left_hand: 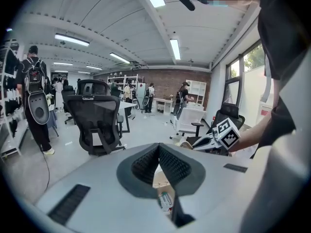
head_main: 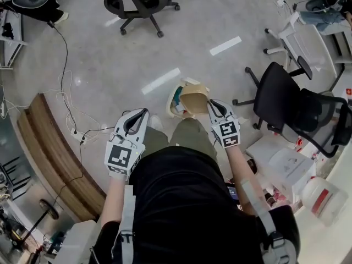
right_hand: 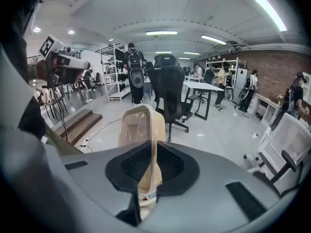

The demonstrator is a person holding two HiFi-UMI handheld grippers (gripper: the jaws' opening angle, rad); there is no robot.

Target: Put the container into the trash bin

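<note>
Grey polished floor (head_main: 209,21), office chair (head_main: 280,95) nearby; right tool (head_main: 211,104) clamps beige container (head_main: 193,99), left tool (head_main: 143,113) pinched together.

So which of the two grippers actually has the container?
The right gripper, jaws clamped on the tan container by its wall; the left gripper is shut with nothing between its jaws.

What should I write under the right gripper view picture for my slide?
Right gripper pinching the wall of the beige container, a black chair behind it.
</note>
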